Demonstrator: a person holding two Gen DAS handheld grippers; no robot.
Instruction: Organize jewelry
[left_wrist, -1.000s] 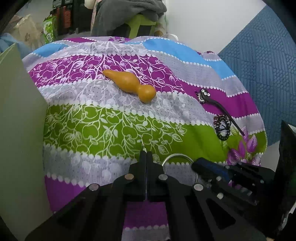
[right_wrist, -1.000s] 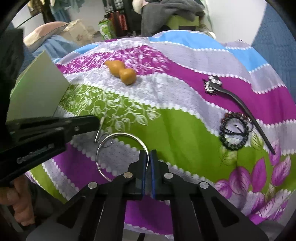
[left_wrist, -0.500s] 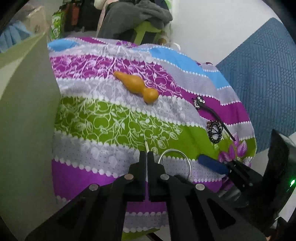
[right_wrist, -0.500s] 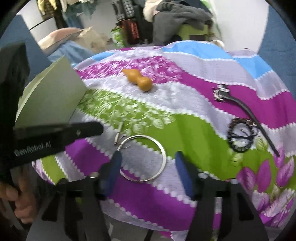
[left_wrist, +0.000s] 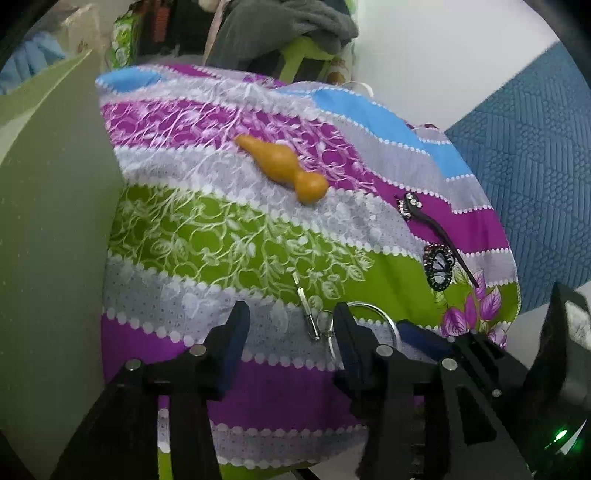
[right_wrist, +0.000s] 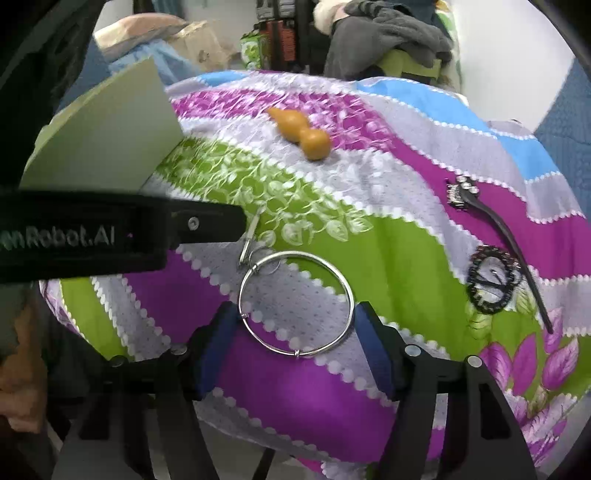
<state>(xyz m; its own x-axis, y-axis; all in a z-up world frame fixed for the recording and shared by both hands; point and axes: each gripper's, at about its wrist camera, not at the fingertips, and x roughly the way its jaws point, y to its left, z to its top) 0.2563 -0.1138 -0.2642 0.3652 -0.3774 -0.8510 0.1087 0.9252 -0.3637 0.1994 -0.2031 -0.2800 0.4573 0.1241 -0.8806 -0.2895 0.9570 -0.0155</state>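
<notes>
Striped floral cloth (right_wrist: 388, 229) under jewelry

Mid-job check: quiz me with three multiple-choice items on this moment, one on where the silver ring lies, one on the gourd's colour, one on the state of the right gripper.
1. Where does the silver ring lie?
A. Between the open fingers of the right gripper, flat on the cloth
B. On top of the gourd
C. Around the hair stick

2. What colour is the gourd?
A. Blue
B. Orange-brown
C. White

3. What state is the right gripper in?
A. Shut on the ring
B. Shut on nothing
C. Open

Answers:
1. A: in the right wrist view the ring rests on the cloth with a blue pad at each side of it.
2. B: it shows orange-brown against the purple and grey stripes in both views.
3. C: its fingers stand wide apart, one each side of the ring, not clamping it.
</notes>
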